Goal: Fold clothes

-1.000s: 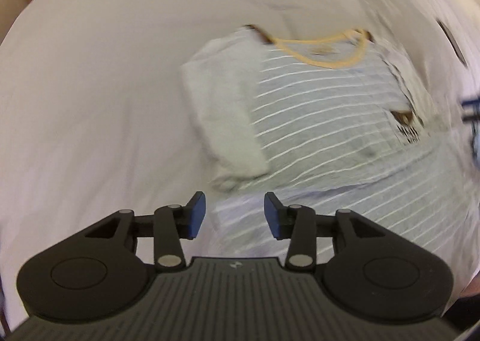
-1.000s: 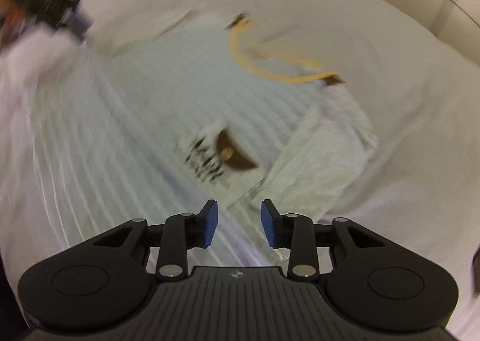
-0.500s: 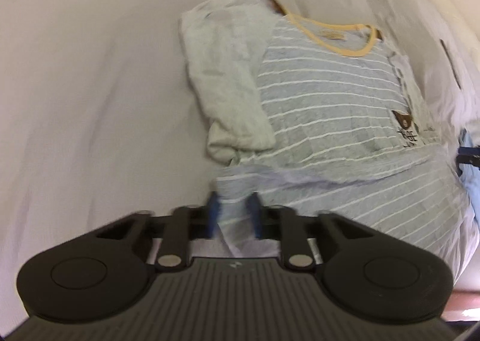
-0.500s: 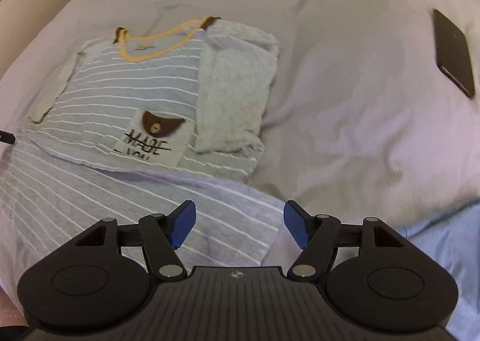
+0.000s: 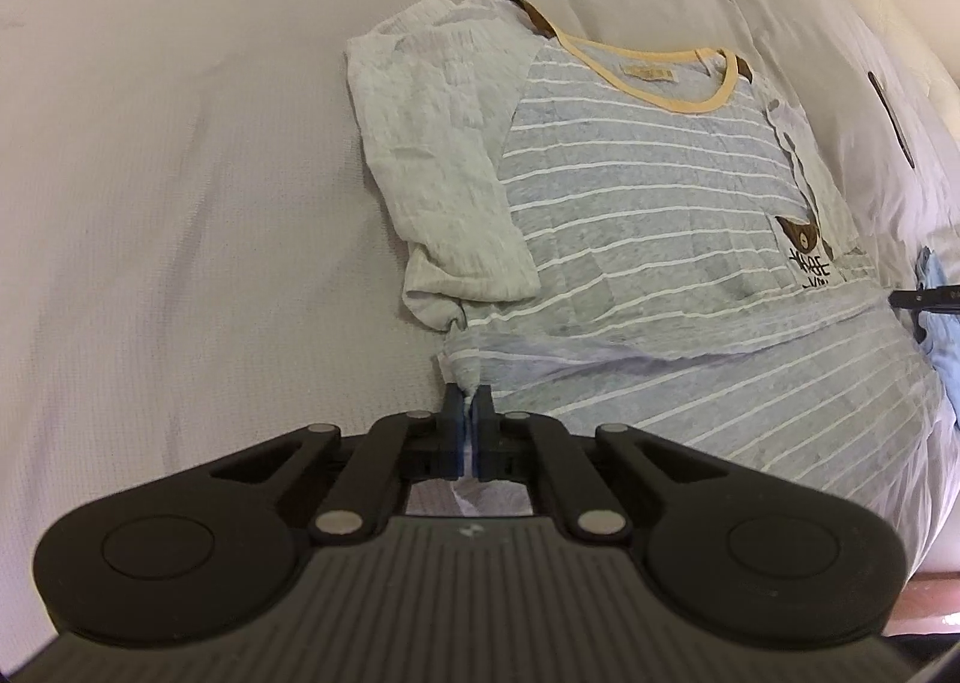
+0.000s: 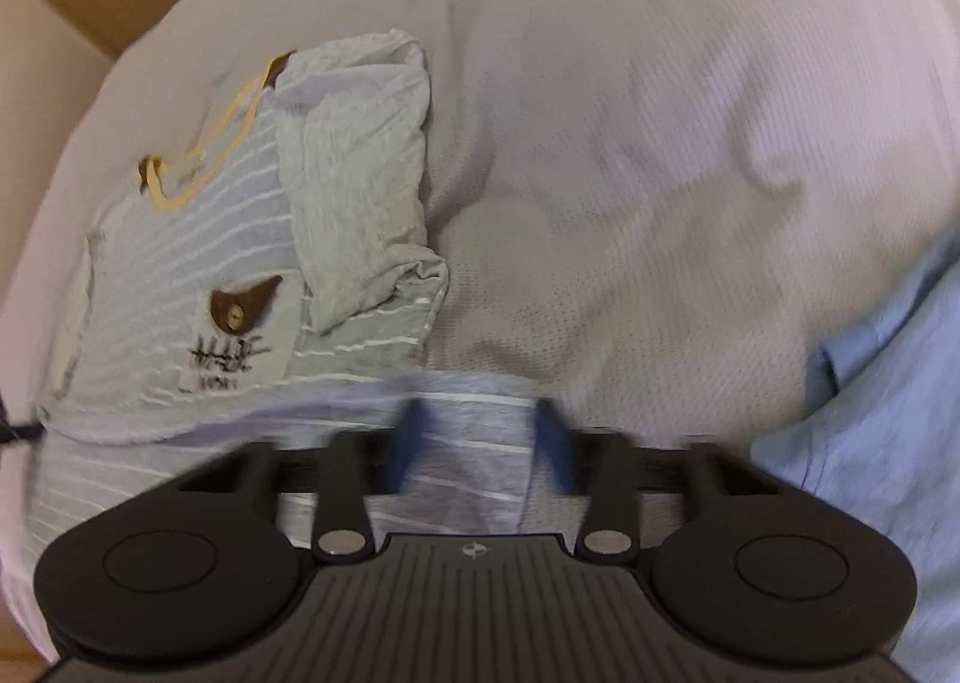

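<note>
Pinching the striped shirt's (image 5: 630,203) hem corner in my left claw (image 5: 468,431) at six o'clock on the bed (image 5: 180,203), while my right claw (image 6: 480,443) is closing astride the other corner, readying a fold toward the collar.

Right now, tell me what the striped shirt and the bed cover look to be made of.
Striped shirt: soft matte knit, likely cotton jersey; heathered grey with white stripes, creasing limply at its folded sleeve. Bed cover: pale matte fabric with a fine waffle-like texture, probably cotton; fibre uncertain.
</note>
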Available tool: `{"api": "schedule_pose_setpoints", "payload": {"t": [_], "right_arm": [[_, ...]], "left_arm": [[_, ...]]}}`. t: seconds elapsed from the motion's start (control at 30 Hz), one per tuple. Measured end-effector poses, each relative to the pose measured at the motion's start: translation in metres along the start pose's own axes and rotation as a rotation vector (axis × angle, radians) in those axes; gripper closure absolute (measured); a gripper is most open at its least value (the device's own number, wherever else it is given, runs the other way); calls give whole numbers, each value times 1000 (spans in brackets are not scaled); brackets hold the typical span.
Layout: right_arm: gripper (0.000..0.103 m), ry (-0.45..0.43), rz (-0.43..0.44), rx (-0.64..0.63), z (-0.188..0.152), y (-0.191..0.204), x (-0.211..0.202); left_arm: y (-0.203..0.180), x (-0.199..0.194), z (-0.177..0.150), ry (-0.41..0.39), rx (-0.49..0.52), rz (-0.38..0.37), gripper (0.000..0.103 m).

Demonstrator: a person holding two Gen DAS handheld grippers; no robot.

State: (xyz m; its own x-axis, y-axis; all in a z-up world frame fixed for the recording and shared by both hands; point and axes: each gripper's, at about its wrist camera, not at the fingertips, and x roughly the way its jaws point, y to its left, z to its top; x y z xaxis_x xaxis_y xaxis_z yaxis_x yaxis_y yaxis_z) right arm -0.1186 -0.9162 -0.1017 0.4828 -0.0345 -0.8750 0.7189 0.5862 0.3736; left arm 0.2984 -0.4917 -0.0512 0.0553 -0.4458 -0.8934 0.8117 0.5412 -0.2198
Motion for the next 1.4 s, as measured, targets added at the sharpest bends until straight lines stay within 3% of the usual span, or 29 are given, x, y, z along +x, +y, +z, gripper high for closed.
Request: {"api": "schedule_pose_setpoints", "payload": {"t": [0.03,0.27,0.43,0.63,0.77,0.9,1.1,1.4], "right_arm": [[100,-3,-4,4,0,1,-4],[103,-124,-38,-111,9,39,-64],[103,-229,-48,-213,37,69,-101],[103,-334,-51,-238,98,84,-103],[103,-374,-41,-250,135,93,-91],[103,-360,-55,-271,162,96,-60],[103,-343,-79,-264,185,94,-27],[103,-303,-118,-285,204,94,21]], "left_arm": [[-1,-5,-1,-12,-4,3,103],[-8,-61,13,-157,-30,-3,103],[-1,-79,53,-258,-35,1,103],[10,-73,116,-336,-3,-4,103],[19,-45,151,-322,23,4,103],[28,-17,172,-297,39,12,103],[36,3,188,-282,46,11,103],[56,67,214,-220,38,22,103]]}}
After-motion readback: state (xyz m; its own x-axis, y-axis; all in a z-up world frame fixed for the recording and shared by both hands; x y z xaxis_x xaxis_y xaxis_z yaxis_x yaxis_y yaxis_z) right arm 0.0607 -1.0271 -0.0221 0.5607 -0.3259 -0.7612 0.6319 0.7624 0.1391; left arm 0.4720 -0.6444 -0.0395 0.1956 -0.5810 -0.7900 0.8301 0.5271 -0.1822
